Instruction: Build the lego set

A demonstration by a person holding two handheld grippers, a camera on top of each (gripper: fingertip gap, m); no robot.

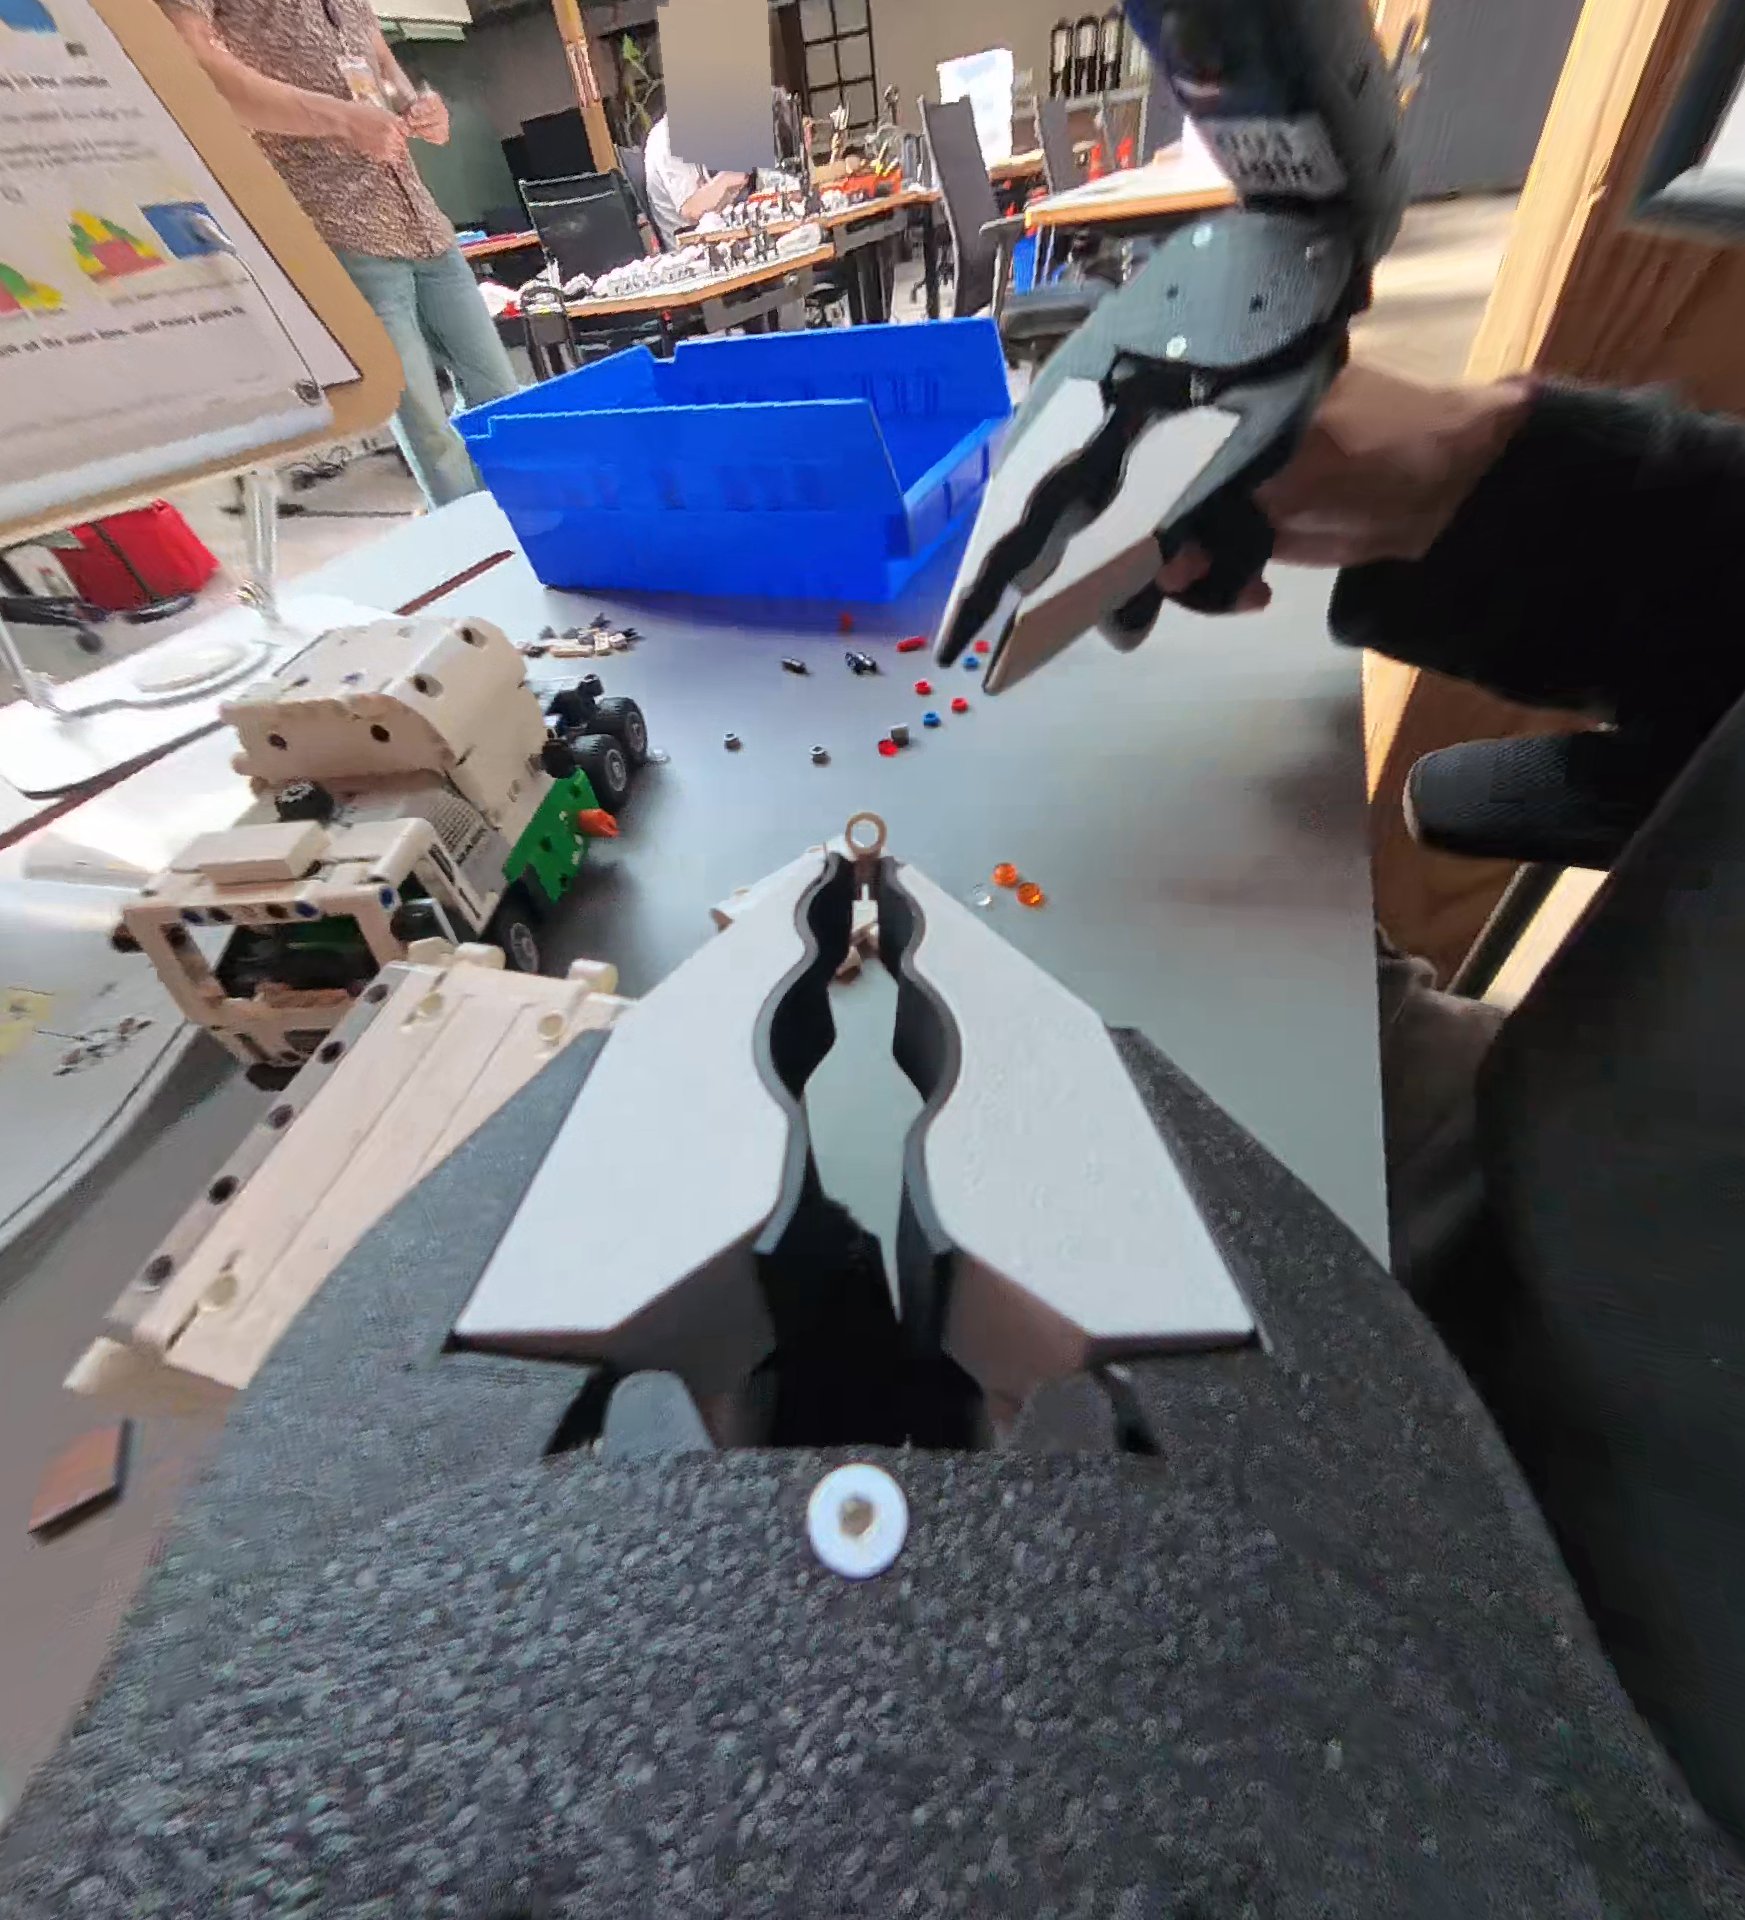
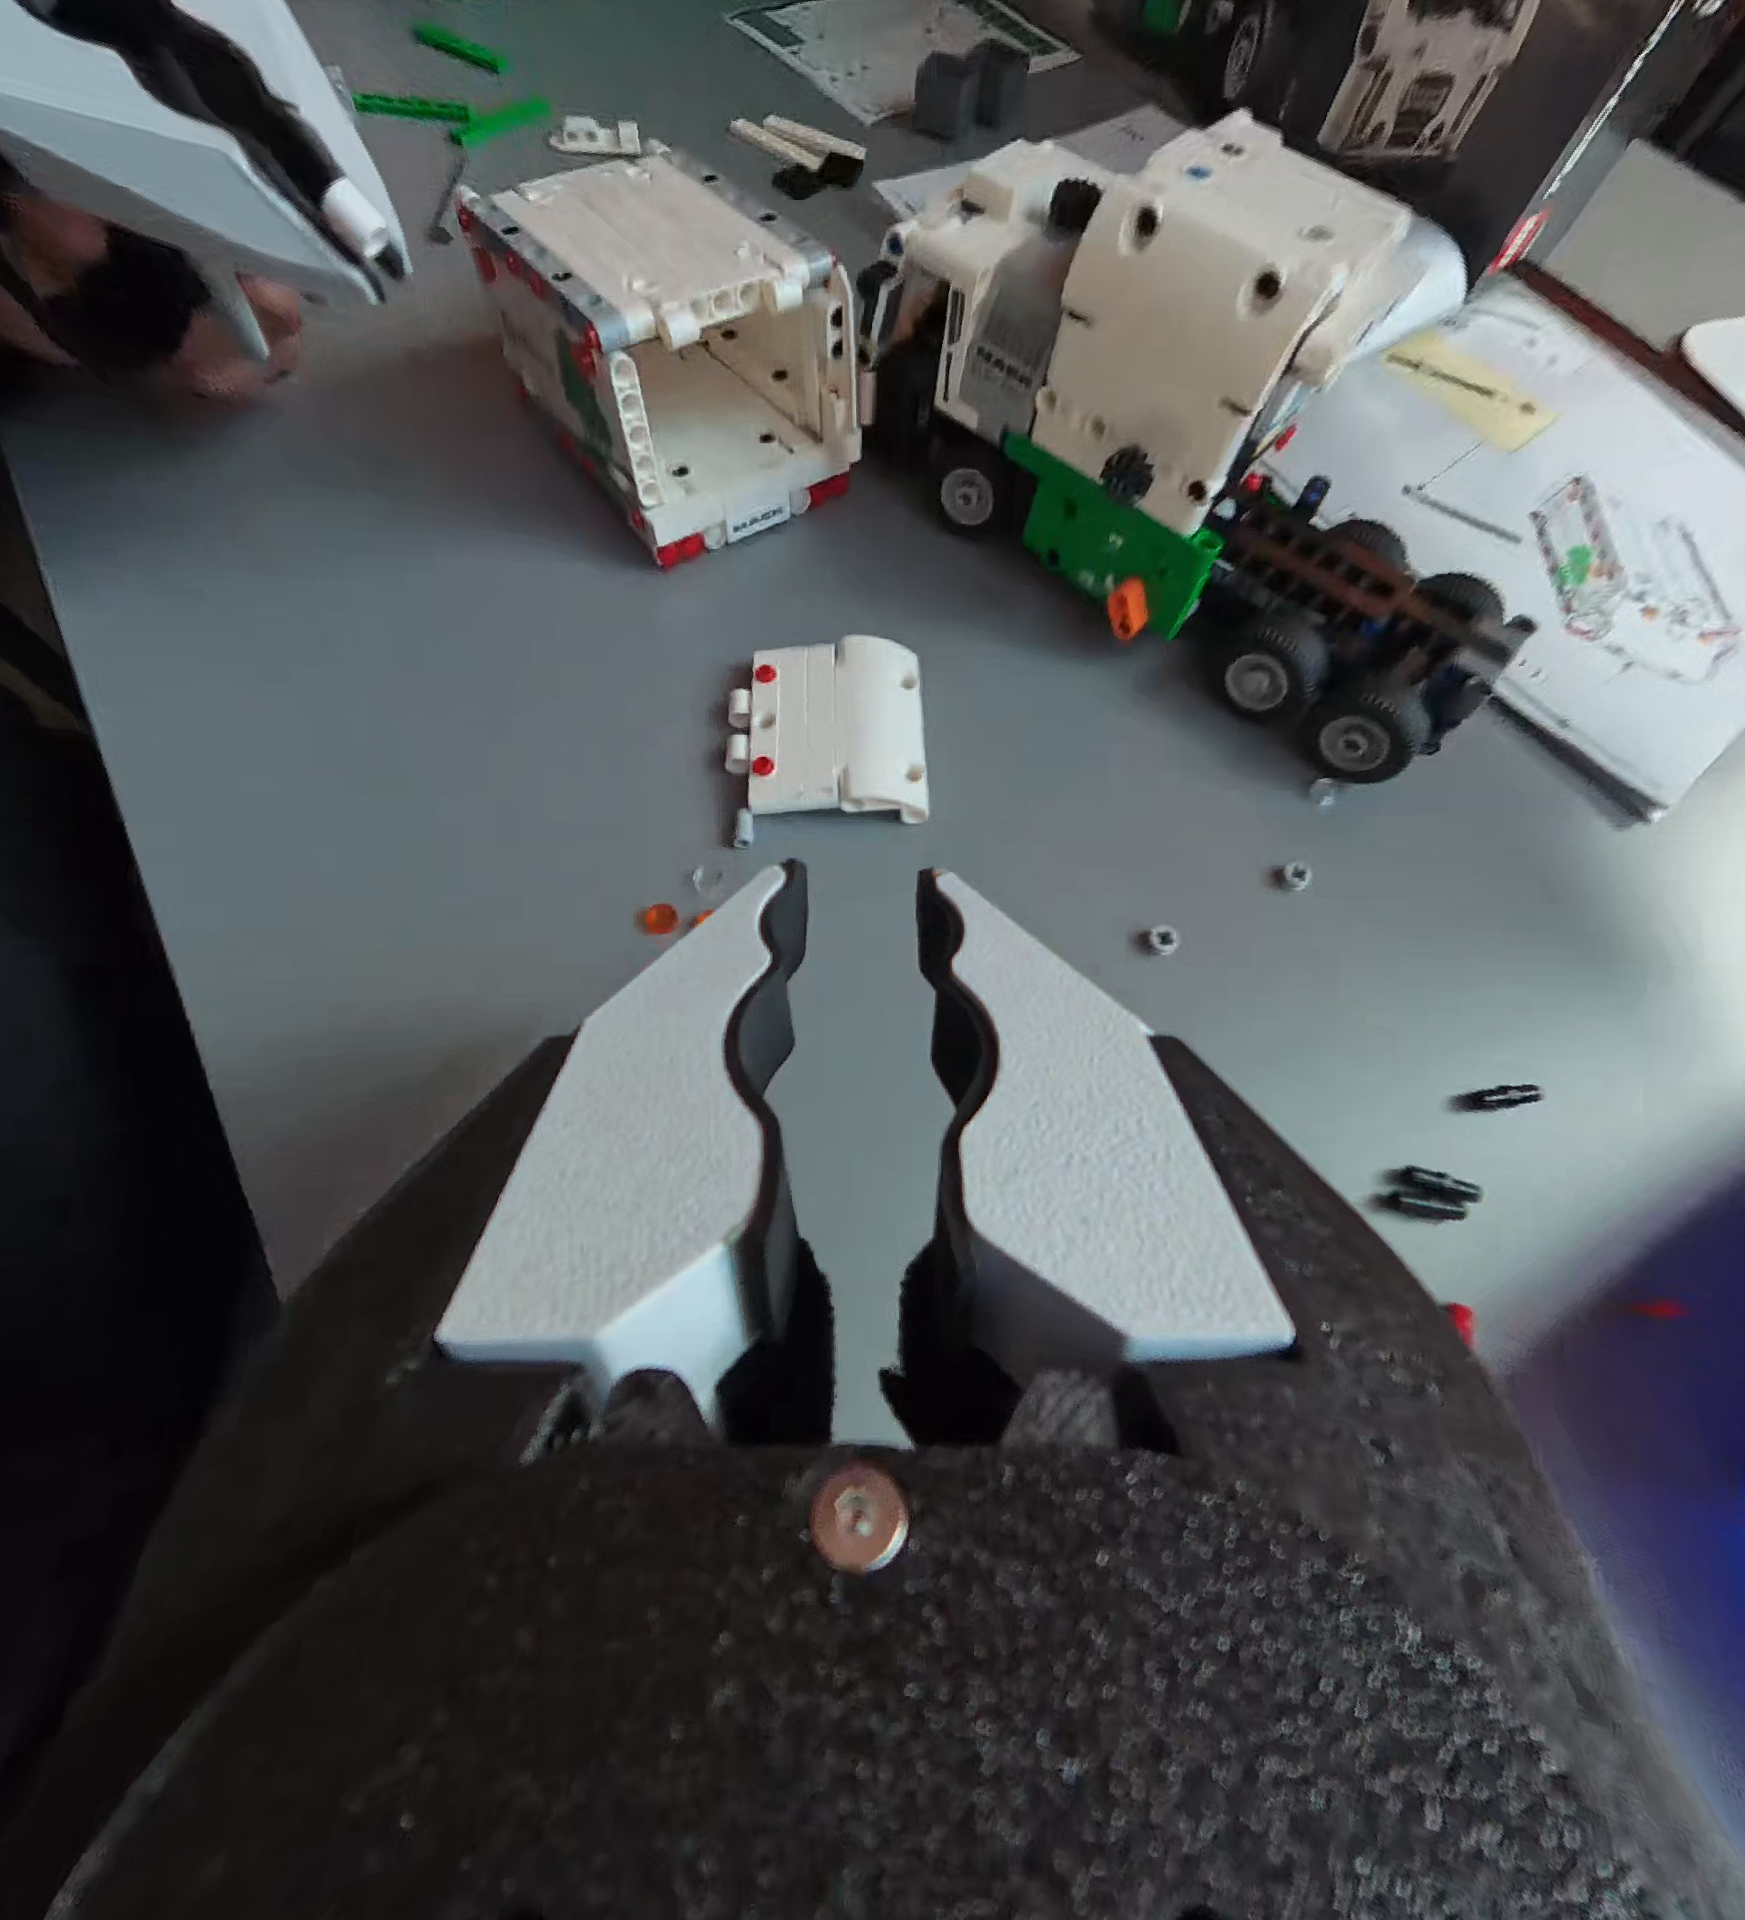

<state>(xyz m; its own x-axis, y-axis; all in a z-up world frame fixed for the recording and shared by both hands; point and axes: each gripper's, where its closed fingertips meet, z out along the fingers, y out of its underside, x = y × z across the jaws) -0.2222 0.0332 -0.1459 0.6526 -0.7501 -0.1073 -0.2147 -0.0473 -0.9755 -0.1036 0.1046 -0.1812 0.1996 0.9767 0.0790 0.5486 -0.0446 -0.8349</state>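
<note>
My left gripper is shut on a small white connector whose ring end sticks out past the tips. It hangs above the grey table. In the right wrist view the left gripper is at the top left, with the white connector between its fingers. My right gripper is open and empty, pointing at a white hinged panel lying flat just ahead. In the left wrist view the right gripper hovers over loose red and blue pins. The white and green truck and the white box body stand beyond the panel.
A blue bin stands at the far side. An instruction booklet lies under the truck's rear. Orange studs, grey bushes, black pins and green beams are scattered about. A clipboard on a stand stands at the left.
</note>
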